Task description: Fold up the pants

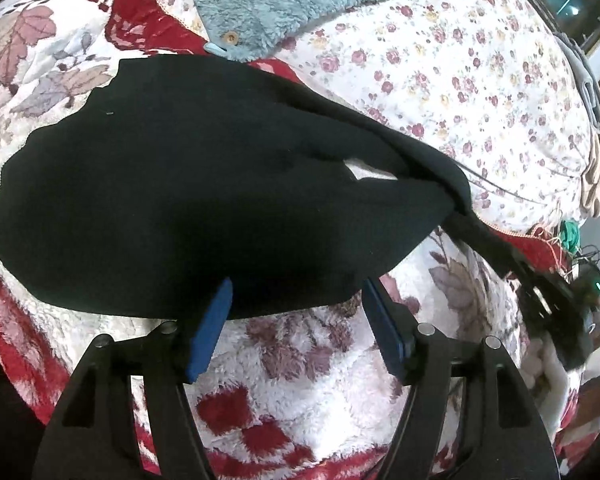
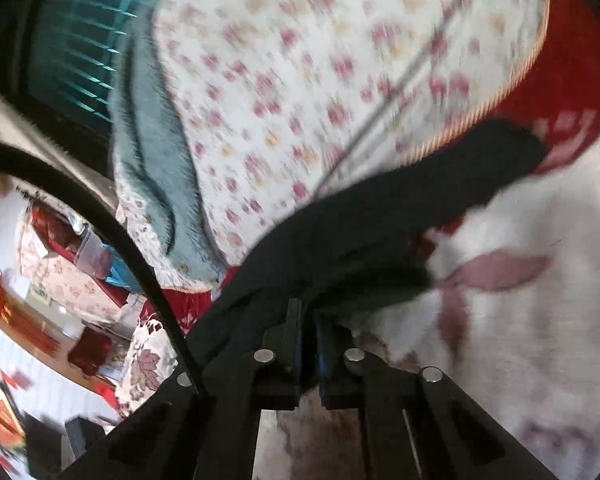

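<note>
Black pants (image 1: 172,184) on the fleece blanket (image 1: 300,380), right gripper (image 2: 309,320) clamped on one end.
Left gripper (image 1: 296,308) wide apart at the pants' near edge, blue pads (image 1: 210,328) either side of the hem, holding nothing. Right gripper's jaws closed tight on a bunched strip of the pants (image 2: 380,216), pulling it out to the side away from the main bulk. Grey-blue fleece garment (image 1: 280,4) beyond the pants, on the floral quilt (image 1: 460,80).
</note>
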Available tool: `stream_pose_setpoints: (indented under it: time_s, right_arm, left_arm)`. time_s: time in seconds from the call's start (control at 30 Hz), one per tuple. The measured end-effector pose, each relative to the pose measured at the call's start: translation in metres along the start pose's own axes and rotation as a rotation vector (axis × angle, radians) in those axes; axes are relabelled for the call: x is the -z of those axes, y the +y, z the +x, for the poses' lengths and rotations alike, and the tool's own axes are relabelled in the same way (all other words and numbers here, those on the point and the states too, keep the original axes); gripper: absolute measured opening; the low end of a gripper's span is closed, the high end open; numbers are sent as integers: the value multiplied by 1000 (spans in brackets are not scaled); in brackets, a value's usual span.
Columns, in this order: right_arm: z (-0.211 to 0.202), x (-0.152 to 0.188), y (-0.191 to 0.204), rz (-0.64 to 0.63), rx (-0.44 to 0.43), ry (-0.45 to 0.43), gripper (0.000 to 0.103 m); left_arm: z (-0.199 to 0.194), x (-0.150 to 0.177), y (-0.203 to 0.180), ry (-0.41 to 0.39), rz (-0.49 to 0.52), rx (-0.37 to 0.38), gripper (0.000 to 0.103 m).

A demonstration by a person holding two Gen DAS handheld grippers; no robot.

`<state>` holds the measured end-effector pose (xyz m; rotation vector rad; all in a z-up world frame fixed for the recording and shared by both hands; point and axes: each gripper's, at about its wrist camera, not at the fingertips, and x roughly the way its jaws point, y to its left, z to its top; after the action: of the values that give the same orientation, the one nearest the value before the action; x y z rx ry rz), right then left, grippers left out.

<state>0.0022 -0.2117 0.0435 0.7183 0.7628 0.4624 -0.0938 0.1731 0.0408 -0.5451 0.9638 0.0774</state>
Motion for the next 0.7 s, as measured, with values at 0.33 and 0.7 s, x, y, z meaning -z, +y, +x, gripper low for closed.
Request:
stream_pose_setpoints:
  time_s: [0.33, 0.7]
  right_arm:
    - [-92, -2, -21, -3, 56, -86, 4]
    - [-146, -9, -77, 123, 110, -177, 4]
  left_arm:
    - [-7, 13, -25, 25, 54, 71, 67]
    - [32, 25, -58, 89, 33, 149, 69]
